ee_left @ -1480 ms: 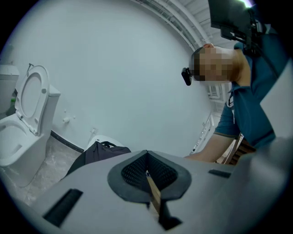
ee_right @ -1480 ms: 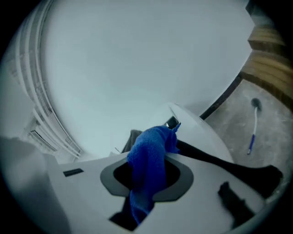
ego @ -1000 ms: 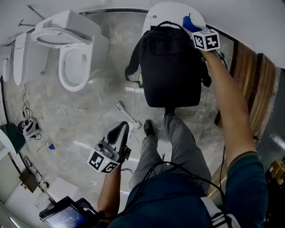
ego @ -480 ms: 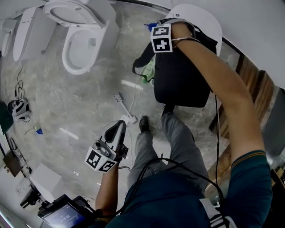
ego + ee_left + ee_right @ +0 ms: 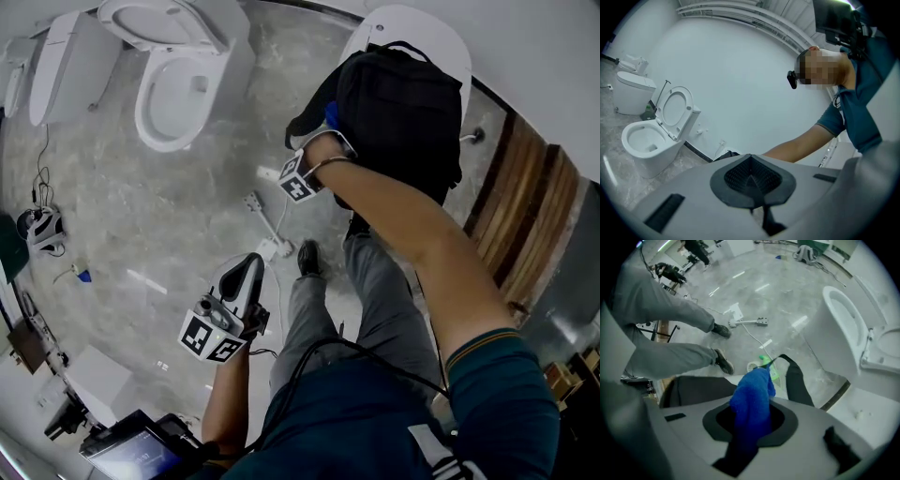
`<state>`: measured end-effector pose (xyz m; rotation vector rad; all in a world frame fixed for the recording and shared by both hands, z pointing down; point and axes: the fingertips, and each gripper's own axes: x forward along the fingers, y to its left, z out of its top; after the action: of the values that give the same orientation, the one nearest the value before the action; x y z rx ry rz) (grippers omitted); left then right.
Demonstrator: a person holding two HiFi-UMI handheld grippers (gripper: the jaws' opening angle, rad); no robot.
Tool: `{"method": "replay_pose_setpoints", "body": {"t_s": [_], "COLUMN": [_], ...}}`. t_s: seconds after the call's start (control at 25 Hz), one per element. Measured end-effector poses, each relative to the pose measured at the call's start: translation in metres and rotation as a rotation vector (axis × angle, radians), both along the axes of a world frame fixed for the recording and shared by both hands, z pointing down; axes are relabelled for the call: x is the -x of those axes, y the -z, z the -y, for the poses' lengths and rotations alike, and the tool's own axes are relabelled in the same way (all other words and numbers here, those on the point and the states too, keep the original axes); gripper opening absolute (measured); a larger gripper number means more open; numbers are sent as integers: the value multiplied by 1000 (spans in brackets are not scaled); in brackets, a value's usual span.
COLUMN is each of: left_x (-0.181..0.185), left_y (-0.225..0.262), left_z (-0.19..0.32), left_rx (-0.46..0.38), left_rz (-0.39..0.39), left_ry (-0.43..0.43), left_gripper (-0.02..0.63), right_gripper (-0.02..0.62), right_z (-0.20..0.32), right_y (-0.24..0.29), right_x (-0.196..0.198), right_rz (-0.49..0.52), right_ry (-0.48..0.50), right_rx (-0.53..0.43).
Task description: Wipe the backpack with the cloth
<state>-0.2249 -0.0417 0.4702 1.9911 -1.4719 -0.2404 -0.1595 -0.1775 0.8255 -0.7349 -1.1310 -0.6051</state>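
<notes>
The black backpack [image 5: 403, 103] stands on a white round seat [image 5: 412, 26]. My right gripper [image 5: 323, 127] is at the backpack's left side, shut on a blue cloth [image 5: 330, 114] that lies against the fabric. In the right gripper view the blue cloth [image 5: 752, 401] bulges from between the jaws of the right gripper [image 5: 751, 420], just over the backpack [image 5: 698, 390] and its strap [image 5: 794, 380]. My left gripper [image 5: 249, 267] hangs low over the floor, away from the backpack. The left gripper [image 5: 752, 180] is shut with nothing in it.
A white toilet [image 5: 178, 84] with its lid up stands on the marble floor to the left. A green item [image 5: 768, 366] lies on the floor under the backpack. A white power strip and cable [image 5: 267, 234] lie near the person's shoes [image 5: 311, 261]. Wooden panelling [image 5: 525, 216] is at the right.
My right gripper has swept with the cloth from the backpack's top right across the top and down its left side. The left gripper has stayed put.
</notes>
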Motion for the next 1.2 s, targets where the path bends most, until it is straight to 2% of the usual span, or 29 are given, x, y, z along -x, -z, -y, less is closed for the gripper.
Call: {"method": "replay_pose_setpoints", "body": {"t_s": [0.12, 0.24, 0.36, 0.48, 0.52, 0.6, 0.72, 0.8, 0.84, 0.88, 0.92, 1.0, 1.08, 1.12, 1.2], "left_x": [-2, -5, -6, -9, -10, -15, -27, -36, -40, -45, -51, -60, -65, -67, -71], "left_y": [1, 6, 9, 11, 12, 12, 12, 13, 13, 13, 13, 12, 11, 10, 8], "left_z": [-1, -1, 3, 5, 6, 8, 13, 19, 22, 24, 26, 30, 33, 34, 36], "left_rx": [-1, -2, -3, -1, 0, -1, -2, -4, -5, -5, -5, -4, -1, 1, 6], "left_rz": [-6, -13, -15, -17, -17, -18, -19, -21, -22, -23, -23, -21, -20, -20, -22], "left_ry": [-22, -44, -63, -90, -101, -124, -164, -194, -208, -222, -237, -264, -283, -289, -297], "left_gripper": [5, 5, 5, 5, 5, 5, 5, 5, 5, 5, 5, 5, 5, 5, 5], "right_gripper": [71, 71, 71, 71, 71, 71, 71, 71, 71, 71, 71, 71, 71, 71, 71], "right_z": [-62, -119, -160, -169, -167, -157, -127, -106, -97, -88, -80, -63, -43, -30, -1], "right_y": [-9, -15, -9, 21, 31, 38, 18, 4, -1, -4, -3, 7, 27, 43, 81], "right_x": [-11, -12, -3, 13, 12, -8, -88, -162, -198, -232, -264, -322, -368, -380, -370], "right_rz": [-17, 85, 290, 580, 653, 718, 719, 699, 713, 752, 805, 925, 1097, 1213, 1428], "right_ry": [-32, -97, -253, -551, -691, -1087, -1882, -2400, -2594, -2734, -2829, -2947, -2996, -2968, -2797], "right_rx": [34, 50, 108, 162, 179, 234, 312, 304, 275, 231, 172, 18, -145, -195, -173]}}
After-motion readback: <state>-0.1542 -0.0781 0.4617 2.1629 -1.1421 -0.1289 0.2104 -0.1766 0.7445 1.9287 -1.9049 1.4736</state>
